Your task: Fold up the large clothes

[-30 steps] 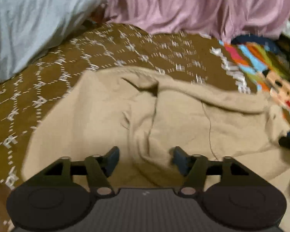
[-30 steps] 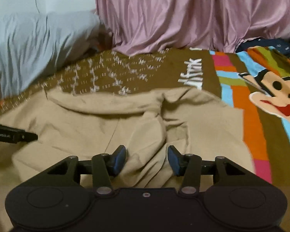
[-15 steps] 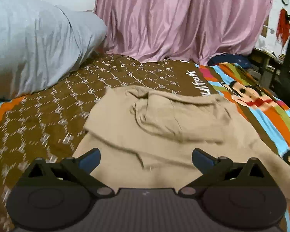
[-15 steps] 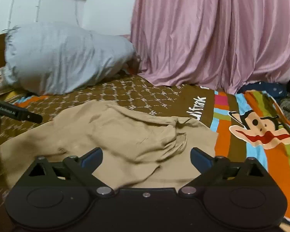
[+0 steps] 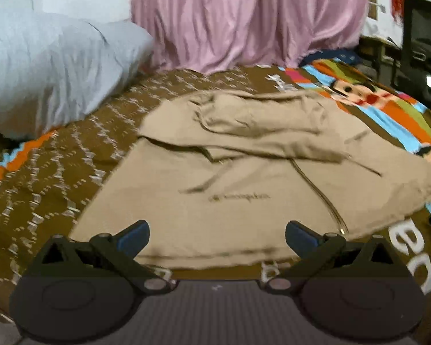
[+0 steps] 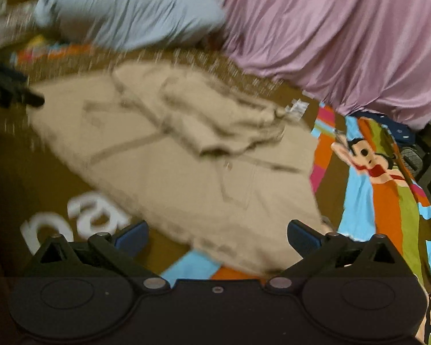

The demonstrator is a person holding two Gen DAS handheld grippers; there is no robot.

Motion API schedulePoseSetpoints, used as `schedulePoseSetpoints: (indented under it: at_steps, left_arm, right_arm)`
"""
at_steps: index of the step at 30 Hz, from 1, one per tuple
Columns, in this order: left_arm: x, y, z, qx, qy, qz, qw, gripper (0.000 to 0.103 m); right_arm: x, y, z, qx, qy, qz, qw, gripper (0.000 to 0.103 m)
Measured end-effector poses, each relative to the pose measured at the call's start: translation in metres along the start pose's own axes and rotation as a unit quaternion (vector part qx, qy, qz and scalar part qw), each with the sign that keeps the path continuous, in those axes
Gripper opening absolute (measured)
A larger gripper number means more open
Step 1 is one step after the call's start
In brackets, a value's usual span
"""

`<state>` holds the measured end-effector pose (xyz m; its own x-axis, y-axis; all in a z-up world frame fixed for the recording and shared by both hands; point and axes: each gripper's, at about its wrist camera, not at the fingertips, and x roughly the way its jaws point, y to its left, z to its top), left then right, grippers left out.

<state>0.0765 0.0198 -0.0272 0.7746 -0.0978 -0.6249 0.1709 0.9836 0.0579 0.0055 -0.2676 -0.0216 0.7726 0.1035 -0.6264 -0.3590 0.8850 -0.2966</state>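
Note:
A tan hoodie (image 5: 244,184) lies spread flat on the bed, its sleeves and hood folded over the upper part; it also shows in the right wrist view (image 6: 204,155). My left gripper (image 5: 217,234) is open and empty, held above the hoodie's near hem. My right gripper (image 6: 217,234) is open and empty, above the hoodie's near corner. The left gripper's tip (image 6: 17,92) shows at the left edge of the right wrist view, beside the hoodie's far side.
The bed has a brown patterned cover (image 5: 51,178) with a bright cartoon print (image 6: 370,166) on the right. A pale blue pillow (image 5: 43,69) lies at the left back. A pink curtain (image 5: 244,17) hangs behind. Dark furniture (image 5: 416,37) stands at the far right.
Both grippers opened, let go of the hoodie fabric and pulled back toward the near edge. The hoodie now lies flat with its upper part folded over.

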Motion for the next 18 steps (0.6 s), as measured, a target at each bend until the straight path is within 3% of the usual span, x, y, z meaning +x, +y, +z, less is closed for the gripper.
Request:
schedulePoseSetpoints:
  at_steps: [3, 7, 11, 13, 16, 18]
  left_arm:
    - [0.004, -0.005, -0.004, 0.018, 0.002, -0.023, 0.9996, 0.102]
    - [0.007, -0.014, -0.008, 0.033, -0.002, -0.054, 0.9980, 0.102]
    - [0.011, -0.028, -0.014, 0.076, -0.002, -0.053, 0.9957, 0.102]
    - [0.011, -0.035, -0.017, 0.102, -0.002, -0.050, 0.9936, 0.102]
    - [0.013, -0.043, -0.024, 0.137, 0.000, -0.041, 0.9897, 0.102]
    - [0.014, -0.045, -0.027, 0.152, 0.000, -0.037, 0.9876, 0.102]
  right_arm:
    - [0.018, 0.013, -0.011, -0.014, 0.020, -0.002, 1.000, 0.102]
    - [0.027, 0.013, -0.020, 0.003, -0.016, -0.038, 0.999, 0.102]
    - [0.038, 0.011, -0.019, -0.014, -0.027, -0.078, 0.997, 0.102]
    - [0.040, 0.011, -0.018, -0.021, -0.032, -0.084, 0.996, 0.096]
    - [0.042, 0.014, -0.017, -0.033, -0.036, -0.088, 0.995, 0.067]
    - [0.043, 0.015, -0.016, -0.034, -0.039, -0.089, 0.995, 0.024]
